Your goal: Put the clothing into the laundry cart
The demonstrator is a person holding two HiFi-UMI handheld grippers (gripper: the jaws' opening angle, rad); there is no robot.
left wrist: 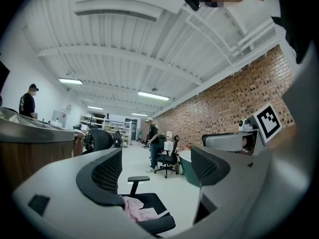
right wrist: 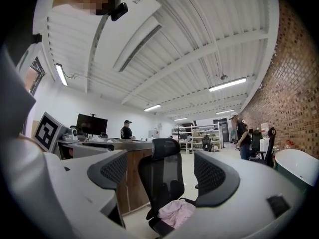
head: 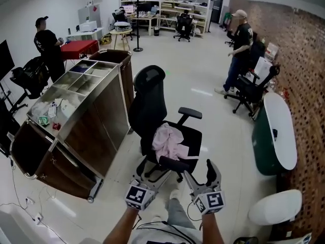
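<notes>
Left jaws: I see them standing well apart on the left gripper (left wrist: pixel 158 168); the black mesh pads (left wrist: pixel 102 176) press on nothing; it has hold of nothing.
Right jaws: they are parted just as plainly on the right gripper (right wrist: pixel 160 173); its pads (right wrist: pixel 215 177) are bare; this one is empty too.
Clothing against the left jaws: the pink clothing (left wrist: pixel 139 210) shows through the gap, low and towards the left pad; it is ahead of the tips, apart from them, touching neither.
Clothing against the right jaws: here the pink heap sits low in the gap, about midway between the pads; it too is beyond the tips, with no contact.
Where the clothing lies: crumpled on the seat of a black office chair (head: pixel 152 103), against the foot of the mesh backrest; from the head view it lies just past both grippers, with the chair's near armrest between it and them.
Grippers from above: both point level at the chair, side by side, the left at the chair's base and the right beside the near armrest.
Laundry cart (head: pixel 109 111): left of the chair and just beside it; wood-panelled sides, steel top with compartments; I see no pink cloth in it.
Further out: two persons standing, one behind the cart, one by the brick wall (head: pixel 304 60).
</notes>
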